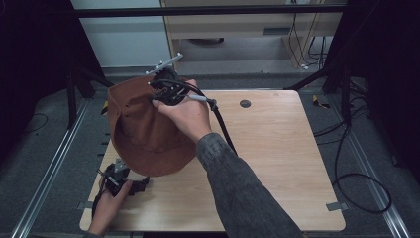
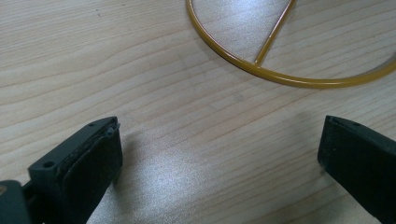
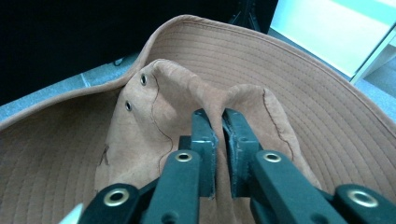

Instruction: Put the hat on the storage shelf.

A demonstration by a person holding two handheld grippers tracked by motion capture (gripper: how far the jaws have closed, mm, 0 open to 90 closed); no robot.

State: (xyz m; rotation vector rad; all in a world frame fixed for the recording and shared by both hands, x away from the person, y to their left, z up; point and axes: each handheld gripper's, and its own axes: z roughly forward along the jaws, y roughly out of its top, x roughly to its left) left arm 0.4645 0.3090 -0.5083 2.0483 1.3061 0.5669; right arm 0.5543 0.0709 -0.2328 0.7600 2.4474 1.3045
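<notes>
Hat (image 1: 141, 131): brown, soft, fuzzy like suede, with a wide round brim sewn in rings; held up in the air over the left side of the table (image 1: 277, 163), tipped on its side.
Top of hat (image 3: 187, 98): bumpy and folded, with two small metal holes; pinched into a fold, likely to get a good hold for lifting.
Right gripper (image 3: 219, 135): black jaws squeezed together on that fold, at the far top of the hat.
Left gripper (image 2: 219, 154): just below the hat, low near the table's front left corner; jaws wide apart with nothing between them, likely waiting.
Yellow ring (image 2: 280, 77): thin, shiny wire hoop with a bar across, lying flat on the table under the hat, just past the left gripper.
Table: pale wood, smooth, with wavy lines.
</notes>
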